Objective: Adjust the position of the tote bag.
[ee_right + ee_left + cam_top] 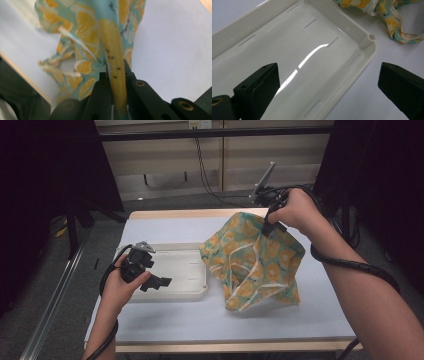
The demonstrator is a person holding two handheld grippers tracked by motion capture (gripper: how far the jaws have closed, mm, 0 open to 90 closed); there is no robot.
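Observation:
A teal cloth with orange fruit prints (255,262) hangs lifted over the right half of the table, its lower folds resting on the surface. My right gripper (270,227) holds its top edge; in the right gripper view the jaws (115,75) are shut on a bunched fold of the cloth (110,45). My left gripper (161,282) hovers over the near right corner of a shallow white tray (175,292). The left gripper view has both black jaws standing wide apart (328,82) above the tray (364,62), with nothing between them.
The tray lies empty on the left half of the pale table (310,315). A corner of the cloth (394,22) lies just beyond the tray's corner. Black cables trail from both grippers. Dark curtains and a metal frame flank the table.

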